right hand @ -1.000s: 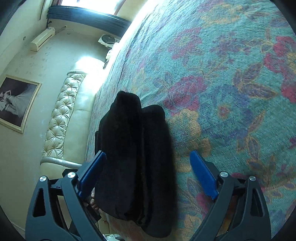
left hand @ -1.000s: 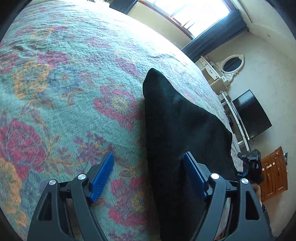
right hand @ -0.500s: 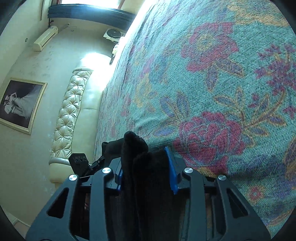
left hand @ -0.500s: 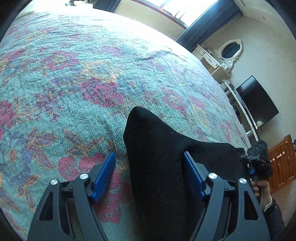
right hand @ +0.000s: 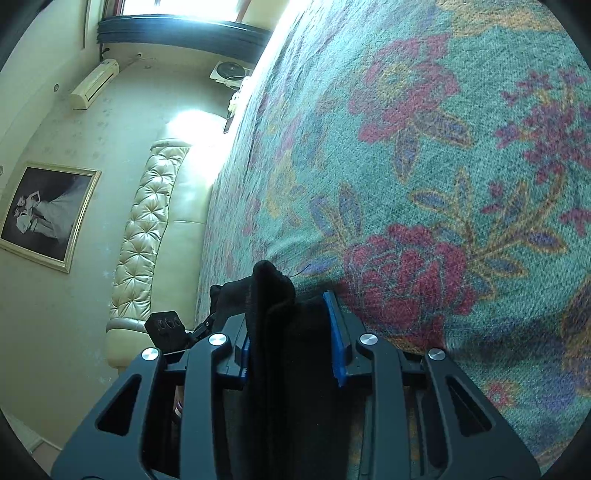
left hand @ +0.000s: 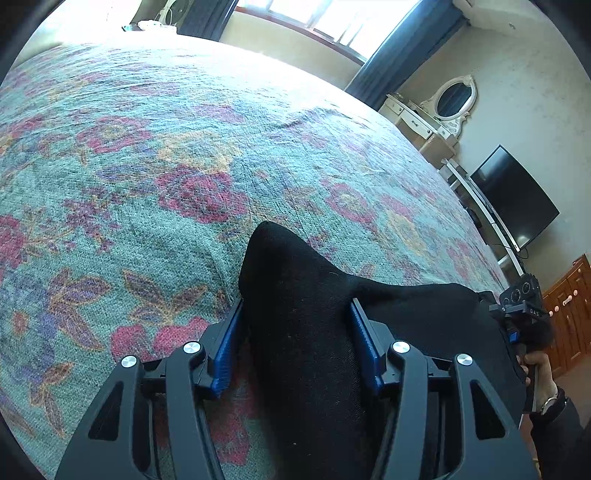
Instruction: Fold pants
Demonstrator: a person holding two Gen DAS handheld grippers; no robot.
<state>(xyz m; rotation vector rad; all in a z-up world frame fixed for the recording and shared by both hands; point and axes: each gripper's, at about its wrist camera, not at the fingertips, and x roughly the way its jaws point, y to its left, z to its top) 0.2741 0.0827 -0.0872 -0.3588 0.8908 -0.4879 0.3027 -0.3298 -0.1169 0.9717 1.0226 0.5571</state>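
Black pants lie bunched at the near edge of the bed, on its floral green cover. All places below are given from the pants.

Left tongs: clenched on a corner of the pants, blue pads pressing the cloth from both sides, a peak of fabric poking out ahead of the tips. Right tongs: likewise clamped on a thick, layered corner, several folds stacked between the pads. In the left view the other tool and the person's hand sit at the far right end of the pants, so the two grips take opposite corners of one edge. Judgement: a grip at each corner keeps that edge taut and level, so the layers can be carried over together without sagging or sliding apart. The next fold likely goes out across the bed beyond the pants.

Against earlier frames: a second ago both sets of tongs stood wide apart, the left straddling the pants' edge, the right spanning the folded bundle. Half a second ago the right had already closed on the cloth while the left was still spread. Now the left has closed too. The view has also tipped up: more of the bed, the window and the television show beyond the pants.
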